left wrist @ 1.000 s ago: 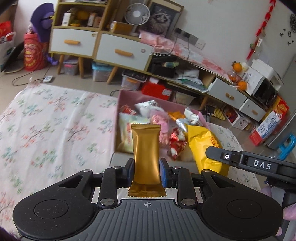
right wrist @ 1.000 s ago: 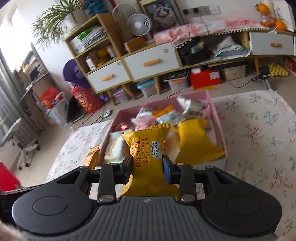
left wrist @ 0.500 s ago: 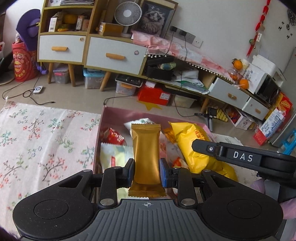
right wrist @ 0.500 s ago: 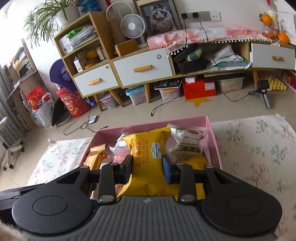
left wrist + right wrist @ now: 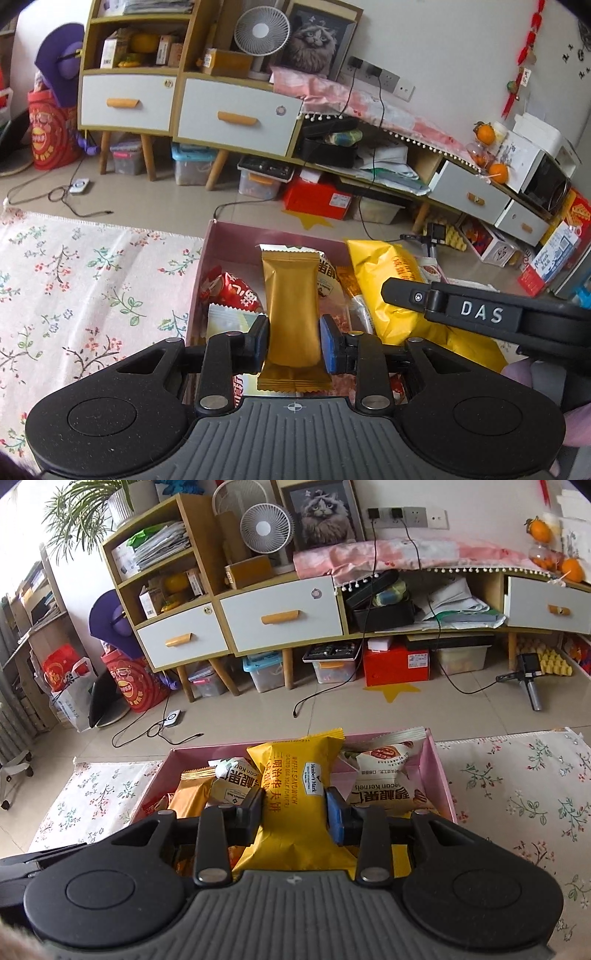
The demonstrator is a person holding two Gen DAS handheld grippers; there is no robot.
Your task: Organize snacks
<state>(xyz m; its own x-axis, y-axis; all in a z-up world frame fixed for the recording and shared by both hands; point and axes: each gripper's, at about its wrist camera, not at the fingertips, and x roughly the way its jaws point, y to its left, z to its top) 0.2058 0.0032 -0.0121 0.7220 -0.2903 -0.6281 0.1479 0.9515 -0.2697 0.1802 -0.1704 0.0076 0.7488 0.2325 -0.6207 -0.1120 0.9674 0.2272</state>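
Over the pink box (image 5: 207,266) both grippers point forward and downward, each carrying a snack above the heap already inside. On the left, the left gripper (image 5: 294,341) is clenched on a gold wrapper bar (image 5: 291,306), which stands upright between the pads with its crimped bottom edge hanging below them; the jaws have just eased apart slightly, yet the pads press its sides. Just to its right, the right gripper (image 5: 294,814) grasps a yellow waffle sandwich packet (image 5: 295,794) at its waist, where the pads pinch the packet in; these jaws have also just been opening a little, with the packet between them. From the left wrist view, the black side of the right gripper crosses the right part of the scene, close beside the left one, and part of a gloved hand (image 5: 517,373) shows below it.

Inside the box, a red packet (image 5: 232,291) lies at the left wall, and white pecan kernel packets (image 5: 384,779) lean against the far right corner. The box is nearly full, with little bare floor showing. Its far wall stands just beyond both held snacks. Left and right of the box the floral cloth (image 5: 74,288) lies bare and gives free room.
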